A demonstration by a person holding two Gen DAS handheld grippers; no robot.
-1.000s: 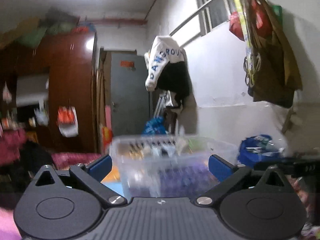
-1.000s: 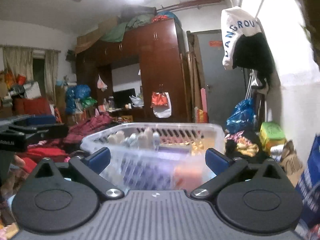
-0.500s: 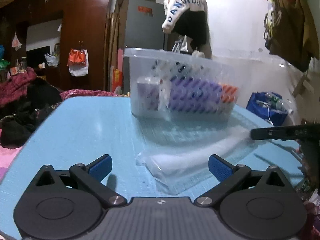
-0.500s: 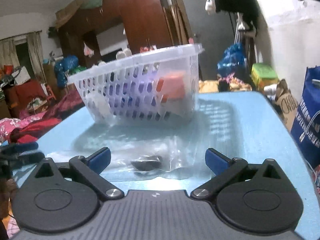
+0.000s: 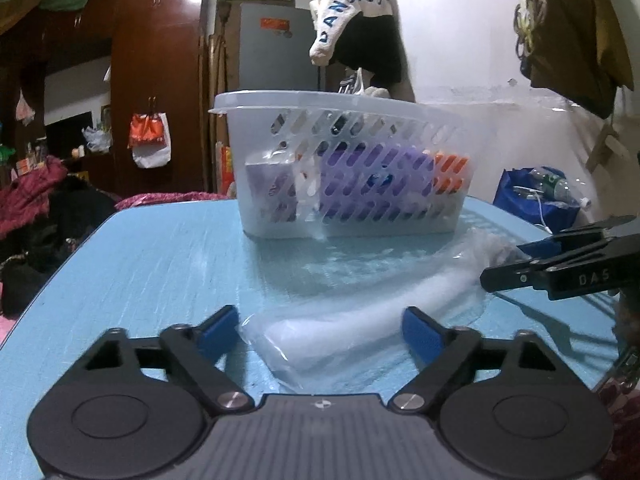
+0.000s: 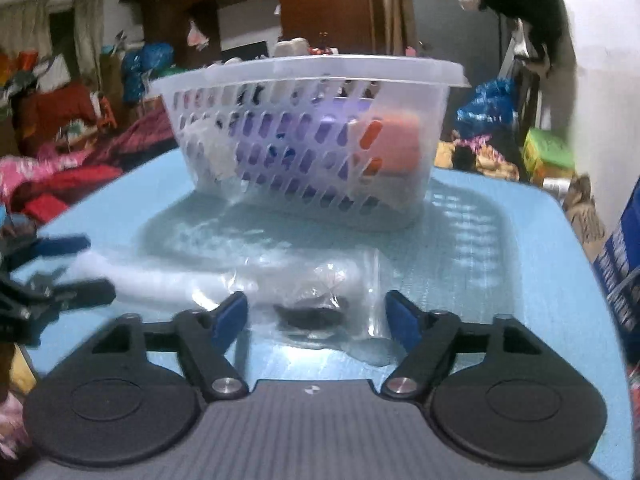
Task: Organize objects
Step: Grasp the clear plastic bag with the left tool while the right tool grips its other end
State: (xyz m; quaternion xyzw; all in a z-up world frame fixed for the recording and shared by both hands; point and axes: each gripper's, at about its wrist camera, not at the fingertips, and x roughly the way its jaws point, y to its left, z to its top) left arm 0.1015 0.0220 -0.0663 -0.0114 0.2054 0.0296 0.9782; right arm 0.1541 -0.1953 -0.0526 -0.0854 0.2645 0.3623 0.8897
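Low over the blue table [image 5: 160, 264], both tongs [image 5: 320, 330] [image 6: 316, 316] spread apart, straddling the clear plastic bag [image 5: 360, 320].

Both views show strong fisheye curvature and dark vignetted corners. Lighting is overhead, indoor and uneven: glare on the blue table [image 6: 500, 248], dim background. The basket [image 5: 344, 168] casts a slotted shadow. The right view shows more motion blur.

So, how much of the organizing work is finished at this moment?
Done: the basket on the blue table already holds purple and orange items. In hand: nothing; the left gripper and right gripper are both open, flanking the clear plastic bag lying flat before the basket. Left: gripping that bag and putting it away, probably into the basket.
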